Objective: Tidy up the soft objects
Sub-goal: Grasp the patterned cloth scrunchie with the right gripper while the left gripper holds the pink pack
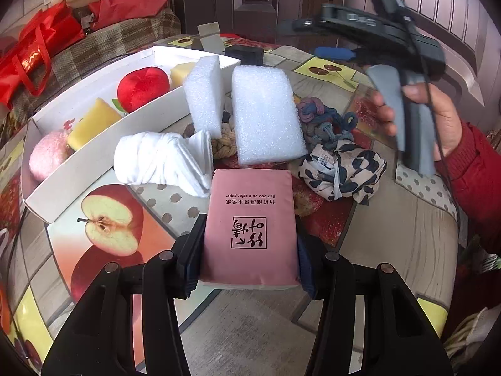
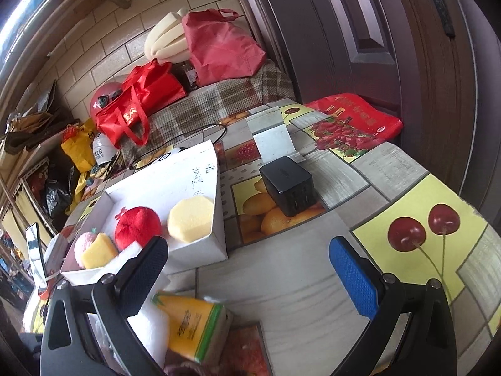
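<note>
My left gripper (image 1: 249, 260) is shut on a pink tissue pack (image 1: 250, 219) with black print, held just above the table. Beyond it lie a rolled white cloth (image 1: 159, 159), two white foam blocks (image 1: 266, 112), a rope knot (image 1: 224, 142), a blue-grey knotted rope (image 1: 325, 122) and a spotted cloth (image 1: 341, 169). A white box (image 1: 94, 159) at the left holds a red plush apple (image 1: 144, 87), yellow sponges (image 1: 94, 122) and a pink ball (image 1: 48, 156). My right gripper (image 2: 250, 269) is open and empty above the table, with the box (image 2: 200, 247) ahead on its left.
A black charger block (image 2: 286, 185) sits on the fruit-print tablecloth (image 2: 281, 288) beyond the box. A yellow-green sponge pack (image 2: 194, 322) lies under the right gripper. Red bags (image 2: 137, 106) rest on a chequered seat behind the table. A dark door (image 2: 375, 47) stands at the back.
</note>
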`<state>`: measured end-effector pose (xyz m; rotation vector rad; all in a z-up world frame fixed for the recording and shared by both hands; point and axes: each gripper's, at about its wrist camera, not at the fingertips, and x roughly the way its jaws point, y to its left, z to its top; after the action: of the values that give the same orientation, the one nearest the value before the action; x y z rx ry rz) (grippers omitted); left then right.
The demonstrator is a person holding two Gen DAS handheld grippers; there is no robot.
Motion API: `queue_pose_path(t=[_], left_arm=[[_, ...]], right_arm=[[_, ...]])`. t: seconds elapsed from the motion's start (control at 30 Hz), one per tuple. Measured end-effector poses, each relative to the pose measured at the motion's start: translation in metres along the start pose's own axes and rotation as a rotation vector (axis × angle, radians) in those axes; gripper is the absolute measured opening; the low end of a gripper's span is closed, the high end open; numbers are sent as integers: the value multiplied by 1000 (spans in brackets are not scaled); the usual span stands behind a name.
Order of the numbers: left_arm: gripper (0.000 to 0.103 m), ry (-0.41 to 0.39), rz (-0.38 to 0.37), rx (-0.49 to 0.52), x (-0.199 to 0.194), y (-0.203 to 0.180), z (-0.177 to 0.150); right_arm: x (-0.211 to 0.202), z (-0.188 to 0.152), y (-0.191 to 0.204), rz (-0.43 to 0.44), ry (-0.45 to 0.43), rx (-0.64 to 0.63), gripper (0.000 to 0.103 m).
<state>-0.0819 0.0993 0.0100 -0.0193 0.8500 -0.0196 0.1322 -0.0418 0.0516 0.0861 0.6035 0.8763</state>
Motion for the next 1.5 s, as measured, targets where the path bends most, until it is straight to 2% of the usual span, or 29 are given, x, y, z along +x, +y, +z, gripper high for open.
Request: queue_pose_path(t=[0.07,0.13,0.2,0.3,0.37,0.4,0.43,0.53,0.63,0.73,0.8,0.87,0.9,0.93,1.0,1.1,1.2,1.27,1.33,1.43,1.5], left_arm=[[50,1,-2,-16,-1,4,-1],[50,10,0,-24,1,5,-1],[50,13,16,-9,1,1,0],[53,17,27,2,2,0,0],[67,22,39,-10,3,2,0],[78,28,49,-18,3,3,-1],[82,35,51,-26,4,5,0],[83,37,46,-32,5,7,-1],[83,35,43,-29,6,5,0],[83,37,49,-19,6,2,1],[83,37,49,-20,7,1,1],[70,28,49,-12,5,0,1],[48,17,52,-3,3,-2,1],[49,5,80,8,1,-5,0],[49,-16,146,43,-2,-13,0],[49,-84,225,75,-14,-21,-3],[49,-197,307,4,-37,-11,-7],[49,-294,343,-85,-58,1,-15],[50,-358,388,-193,-75,14,-24],[50,-405,484,-343,-90,32,-34],[50,-417,534,-454,-89,42,-34]], right_arm=[[-25,-6,5,100,-11,-56,103],[-49,-22,21,211,17,-167,103],[-59,-41,39,257,65,-266,103],[-57,-64,68,277,155,-407,101],[-54,-70,79,304,187,-453,90],[-53,-72,85,314,198,-478,84],[-53,-74,90,322,207,-498,82],[-50,-83,100,350,249,-558,80],[-37,-93,105,314,321,-601,79],[-23,-98,104,278,397,-602,69],[-21,-101,104,256,416,-607,64],[-20,-104,105,231,422,-626,59],[-22,-106,106,224,421,-635,47],[-23,-108,107,222,419,-649,34],[-29,-112,109,227,416,-673,32],[-41,-115,110,250,393,-672,27],[-61,-102,102,259,286,-584,27],[-77,-84,91,241,176,-499,27],[-94,-67,77,205,54,-403,27],[-107,-47,53,108,-105,-234,28],[-107,-40,42,52,-164,-112,28]])
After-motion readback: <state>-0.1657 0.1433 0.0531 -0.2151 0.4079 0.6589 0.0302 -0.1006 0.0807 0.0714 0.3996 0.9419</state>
